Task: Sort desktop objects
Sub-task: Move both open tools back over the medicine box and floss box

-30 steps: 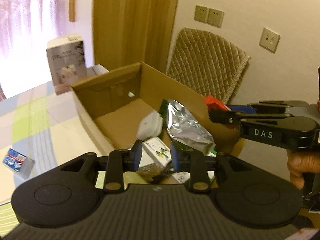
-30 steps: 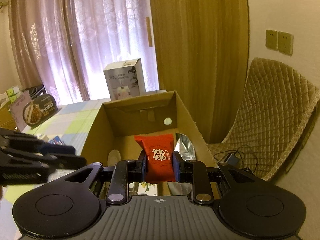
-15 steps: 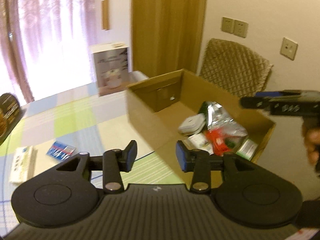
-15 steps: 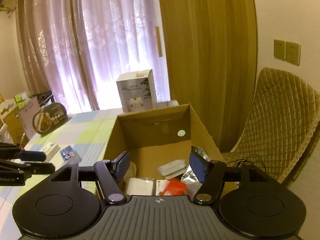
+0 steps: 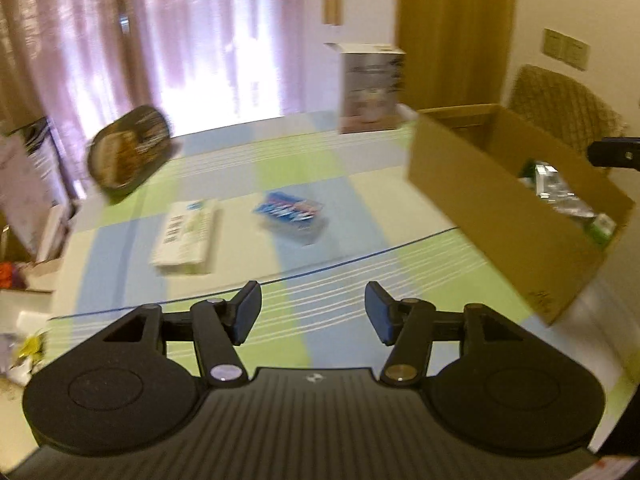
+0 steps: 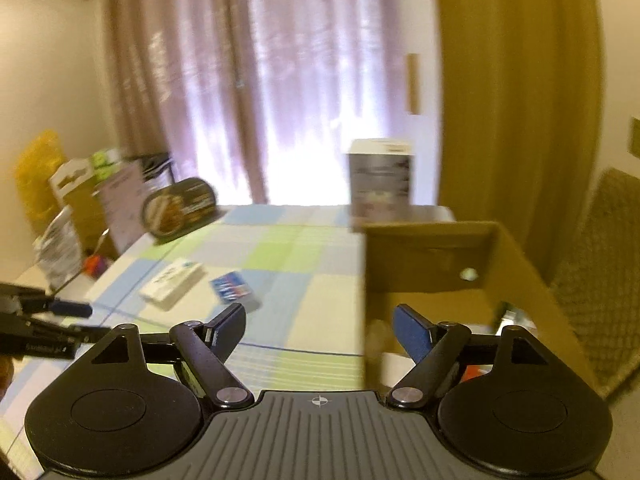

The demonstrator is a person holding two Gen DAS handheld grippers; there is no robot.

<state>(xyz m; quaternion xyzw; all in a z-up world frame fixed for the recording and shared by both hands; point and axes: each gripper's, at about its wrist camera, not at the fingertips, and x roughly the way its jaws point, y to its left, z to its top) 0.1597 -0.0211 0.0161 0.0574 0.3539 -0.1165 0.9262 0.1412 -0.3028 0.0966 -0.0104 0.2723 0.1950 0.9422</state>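
My left gripper (image 5: 312, 316) hangs open and empty over the checked tablecloth (image 5: 360, 280), well left of the cardboard box (image 5: 500, 216). A white flat box (image 5: 186, 236) and a blue packet (image 5: 290, 210) lie on the cloth ahead of it. The cardboard box holds a silver foil bag (image 5: 556, 188) and other packets. My right gripper (image 6: 320, 330) is open and empty at the near left corner of the cardboard box (image 6: 432, 256). From there the white flat box (image 6: 172, 284) and blue packet (image 6: 232, 288) lie to the left, and the left gripper (image 6: 60, 310) shows at the left edge.
A tall white carton (image 5: 370, 88) stands behind the cardboard box. A dark oval tin (image 5: 128, 152) leans at the table's far left, with packages (image 6: 72, 216) stacked beside it. A quilted chair (image 6: 600, 280) stands right of the box. Curtains (image 6: 280, 80) hang behind.
Both grippers swung left, away from the box interior toward the table. The right gripper let the red packet drop into the box and stays open; the left opened wider.
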